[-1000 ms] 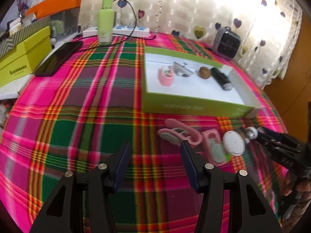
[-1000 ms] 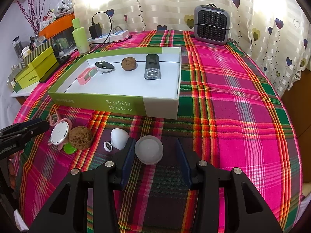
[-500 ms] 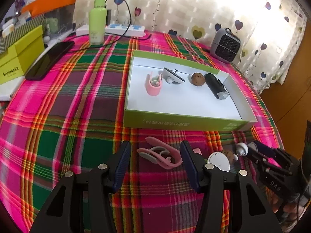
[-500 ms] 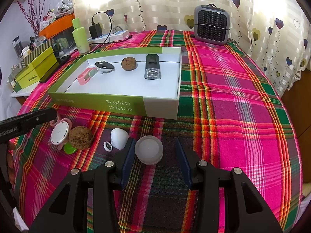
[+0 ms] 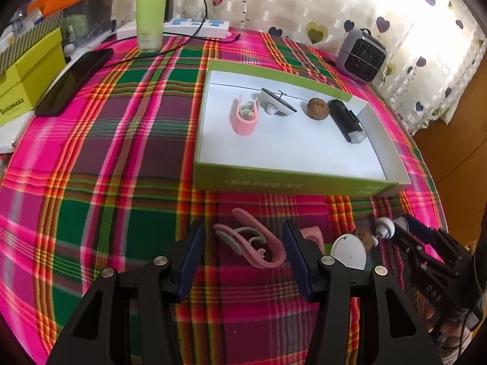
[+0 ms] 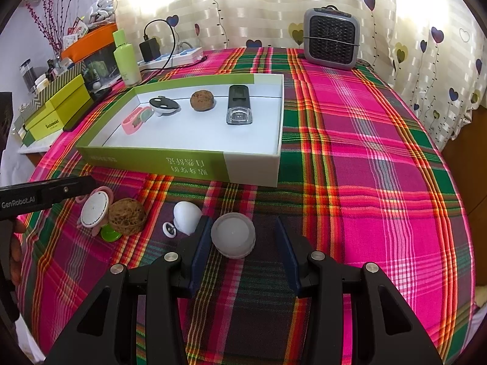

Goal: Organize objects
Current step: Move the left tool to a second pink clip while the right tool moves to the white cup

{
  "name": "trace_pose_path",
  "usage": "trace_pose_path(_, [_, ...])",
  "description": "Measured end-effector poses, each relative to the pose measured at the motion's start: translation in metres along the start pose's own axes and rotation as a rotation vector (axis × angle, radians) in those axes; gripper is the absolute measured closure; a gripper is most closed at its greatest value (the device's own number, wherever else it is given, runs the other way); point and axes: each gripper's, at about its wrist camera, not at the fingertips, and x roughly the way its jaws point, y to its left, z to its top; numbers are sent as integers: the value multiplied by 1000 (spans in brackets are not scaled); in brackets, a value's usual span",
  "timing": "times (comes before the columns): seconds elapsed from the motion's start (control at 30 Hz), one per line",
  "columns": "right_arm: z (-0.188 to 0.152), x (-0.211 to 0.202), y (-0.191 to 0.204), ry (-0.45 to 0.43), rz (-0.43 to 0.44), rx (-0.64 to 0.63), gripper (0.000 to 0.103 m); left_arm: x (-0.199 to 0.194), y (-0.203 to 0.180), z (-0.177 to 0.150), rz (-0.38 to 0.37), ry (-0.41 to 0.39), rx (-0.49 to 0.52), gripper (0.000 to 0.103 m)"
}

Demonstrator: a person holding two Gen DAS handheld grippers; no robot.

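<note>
A green and white box (image 5: 292, 179) (image 6: 182, 164) holds a pink clip (image 5: 245, 118), a black-and-white gadget (image 5: 277, 105), a walnut (image 5: 317, 108) and a black lighter-like item (image 5: 345, 120). In front of it on the plaid cloth lie a pink clip (image 5: 252, 243), a white disc (image 6: 95, 207), a walnut (image 6: 126, 216), a white egg-shaped piece (image 6: 186, 213) and a translucent round cap (image 6: 233, 233). My left gripper (image 5: 242, 254) is open, its fingers on either side of the pink clip. My right gripper (image 6: 242, 245) is open around the round cap.
A green bottle (image 5: 150, 12), power strip (image 5: 194, 27), black phone (image 5: 74, 80) and yellow-green boxes (image 5: 27, 79) stand at the back left. A small grey heater (image 6: 331, 41) stands at the back right. The curtain hangs behind the table.
My left gripper has moved right and forward until its open fingers straddle the pink clip. The right gripper has stayed in place around the cap.
</note>
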Motion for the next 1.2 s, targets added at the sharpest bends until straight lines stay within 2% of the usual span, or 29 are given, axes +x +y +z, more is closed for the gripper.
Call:
trace_pose_path(0.37, [0,0,0,0,-2,-1,59,-5,5,-10,108,19,96,51])
trace_pose_path(0.53, [0,0,0,0,-4,-3,59,-4,8,-9,75,-7,70,51])
trace_pose_path(0.67, [0,0,1,0,-3,-2,59,-2,4,-11,97,-31,97,51])
trace_pose_path(0.8, [0,0,1,0,-2,-1,59,-4,6,-15,86,-64,99,52])
trace_pose_path(0.93, [0,0,0,1,-8,-6,59,-3,5,-17,125,-93,114,64])
trace_pose_path(1.2, [0,-1,0,1,-7,-4,60,-4,11,-16,127,-116,99,77])
